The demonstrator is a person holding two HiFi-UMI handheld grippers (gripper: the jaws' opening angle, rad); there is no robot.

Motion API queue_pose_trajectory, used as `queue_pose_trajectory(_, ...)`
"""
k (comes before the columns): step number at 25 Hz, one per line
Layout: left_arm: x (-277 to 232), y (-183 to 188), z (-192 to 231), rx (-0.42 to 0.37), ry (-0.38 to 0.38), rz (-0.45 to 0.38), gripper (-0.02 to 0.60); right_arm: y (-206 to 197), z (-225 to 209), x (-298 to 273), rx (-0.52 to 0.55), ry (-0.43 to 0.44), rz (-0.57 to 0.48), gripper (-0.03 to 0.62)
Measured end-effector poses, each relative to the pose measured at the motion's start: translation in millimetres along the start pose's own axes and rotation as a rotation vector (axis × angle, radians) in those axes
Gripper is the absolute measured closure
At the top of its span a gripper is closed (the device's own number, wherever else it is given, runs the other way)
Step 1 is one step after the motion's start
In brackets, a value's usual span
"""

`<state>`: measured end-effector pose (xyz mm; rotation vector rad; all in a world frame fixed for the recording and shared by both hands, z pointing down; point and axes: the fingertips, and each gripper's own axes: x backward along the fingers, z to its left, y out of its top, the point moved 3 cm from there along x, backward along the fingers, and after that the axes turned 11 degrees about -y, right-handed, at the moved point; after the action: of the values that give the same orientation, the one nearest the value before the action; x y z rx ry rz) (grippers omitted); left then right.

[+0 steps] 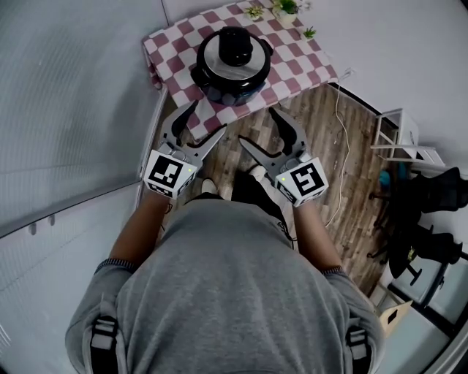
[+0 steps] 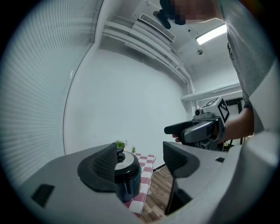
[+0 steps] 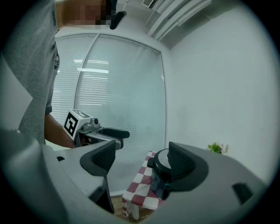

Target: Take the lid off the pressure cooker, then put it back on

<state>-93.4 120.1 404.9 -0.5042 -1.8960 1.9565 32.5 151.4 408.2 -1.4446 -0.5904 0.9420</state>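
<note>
The pressure cooker (image 1: 232, 67) stands on a small table with a red-and-white checked cloth (image 1: 296, 62). Its silver lid with a black knob (image 1: 235, 45) sits on the pot. My left gripper (image 1: 207, 122) and right gripper (image 1: 259, 127) hover short of the table's near edge, both open and holding nothing. In the left gripper view the cooker (image 2: 127, 174) shows past the left jaw, well beyond the open gripper (image 2: 140, 159). Seen from the right gripper view, the cooker (image 3: 159, 176) lies partly behind the right jaw of that open gripper (image 3: 142, 159).
Small potted plants (image 1: 281, 9) stand at the table's far edge. A white cable (image 1: 341, 120) runs over the wood floor to the right, near a white rack (image 1: 398, 140) and dark furniture (image 1: 424, 212). A window with blinds (image 3: 118, 100) closes off the left side.
</note>
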Motion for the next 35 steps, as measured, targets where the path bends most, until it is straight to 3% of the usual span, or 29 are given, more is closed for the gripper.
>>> queue_pose_trajectory(10,-77,-6,52,0.010,0.064,0.043,0.249,2,-84,-66,0.015,0.114,-0.014,0.209)
queue_pose_trajectory(20,-145,0,97,0.003,0.251,0.095,0.249,10,-165,-121,0.057,0.320,-0.015,0.209)
queue_pose_trajectory(26,-163,-5,113,-0.009,0.343,0.131,0.249,-1,-186,-149,0.088,0.437,0.026,0.209)
queue_pose_trajectory(31,-167,-10,131,-0.037,0.355,0.182,0.249,-6,-192,-175,0.085,0.490,0.059,0.221)
queue_pose_trajectory(35,-167,-16,154,-0.038,0.322,0.204,0.248,-8,-191,-198,0.104,0.501,0.094,0.220)
